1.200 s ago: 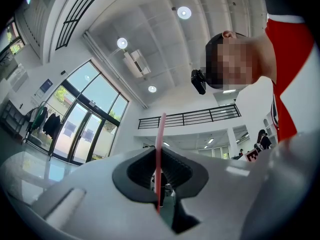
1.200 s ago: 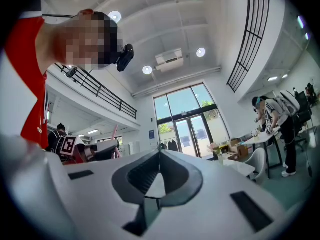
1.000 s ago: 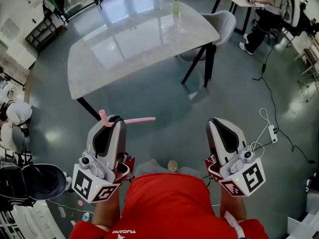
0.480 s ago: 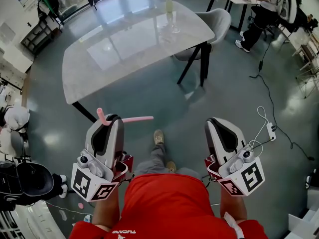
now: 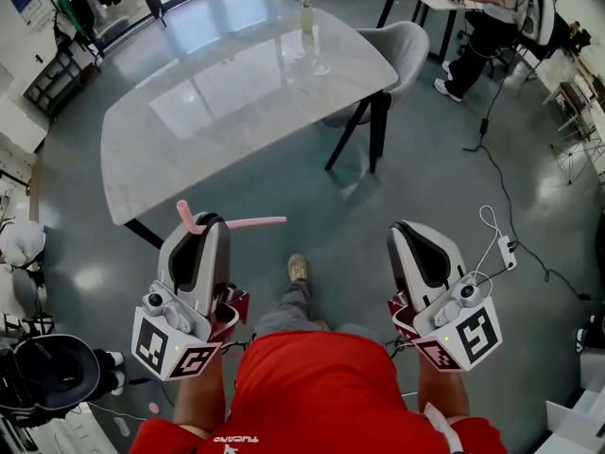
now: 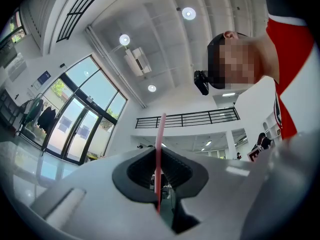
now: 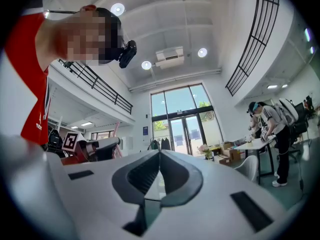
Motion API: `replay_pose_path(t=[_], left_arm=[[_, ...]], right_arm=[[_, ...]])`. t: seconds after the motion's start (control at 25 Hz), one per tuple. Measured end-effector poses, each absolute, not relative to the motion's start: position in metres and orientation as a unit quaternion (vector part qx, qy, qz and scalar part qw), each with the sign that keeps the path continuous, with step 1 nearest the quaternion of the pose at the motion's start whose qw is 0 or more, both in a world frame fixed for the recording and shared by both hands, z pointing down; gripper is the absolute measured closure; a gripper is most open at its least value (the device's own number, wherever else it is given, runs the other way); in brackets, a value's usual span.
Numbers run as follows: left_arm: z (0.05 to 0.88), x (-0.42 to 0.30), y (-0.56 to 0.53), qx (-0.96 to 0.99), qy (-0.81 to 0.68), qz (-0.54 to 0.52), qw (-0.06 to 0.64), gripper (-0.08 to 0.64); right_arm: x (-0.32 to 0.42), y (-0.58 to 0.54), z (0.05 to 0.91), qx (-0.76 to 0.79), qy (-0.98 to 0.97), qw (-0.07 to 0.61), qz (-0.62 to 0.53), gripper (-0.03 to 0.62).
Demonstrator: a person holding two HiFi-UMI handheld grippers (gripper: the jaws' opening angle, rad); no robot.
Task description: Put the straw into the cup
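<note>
A pink bendy straw (image 5: 248,222) lies crosswise in the tips of my left gripper (image 5: 206,221), its bent end (image 5: 185,214) sticking out to the left. In the left gripper view the straw (image 6: 159,154) runs upright between the jaws, which are shut on it. My right gripper (image 5: 408,227) is held level beside it, shut and empty (image 7: 160,151). Both hang over the floor, short of the marble table (image 5: 189,112). A clear glass (image 5: 319,63) seems to stand by a flower vase (image 5: 305,12) at the table's far right end; I cannot make it out well.
A grey chair (image 5: 408,43) stands at the table's right corner. A person (image 5: 496,12) sits at another table at the back right. A white cable with a power strip (image 5: 506,250) lies on the floor at the right. A dark seat (image 5: 52,372) is at the lower left.
The table and chair have slid left and nearer in the head view as the person steps forward. Both grippers keep their pose, and the straw stays in the left one.
</note>
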State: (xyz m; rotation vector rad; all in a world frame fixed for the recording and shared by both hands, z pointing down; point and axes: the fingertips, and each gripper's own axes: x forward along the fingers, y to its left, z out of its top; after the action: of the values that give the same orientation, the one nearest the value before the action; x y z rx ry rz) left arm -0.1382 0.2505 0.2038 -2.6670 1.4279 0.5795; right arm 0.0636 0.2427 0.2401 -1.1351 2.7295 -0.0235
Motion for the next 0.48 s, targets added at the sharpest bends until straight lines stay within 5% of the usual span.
replay_pose_path(t=[0.48], left_arm=[[0.205, -0.175, 0.142, -0.871, 0.449, 0.198, 0.024, 0.525]], right_arm=[[0.030, 0.138, 0.233, -0.400, 0.914, 0.072, 0.004, 0.591]])
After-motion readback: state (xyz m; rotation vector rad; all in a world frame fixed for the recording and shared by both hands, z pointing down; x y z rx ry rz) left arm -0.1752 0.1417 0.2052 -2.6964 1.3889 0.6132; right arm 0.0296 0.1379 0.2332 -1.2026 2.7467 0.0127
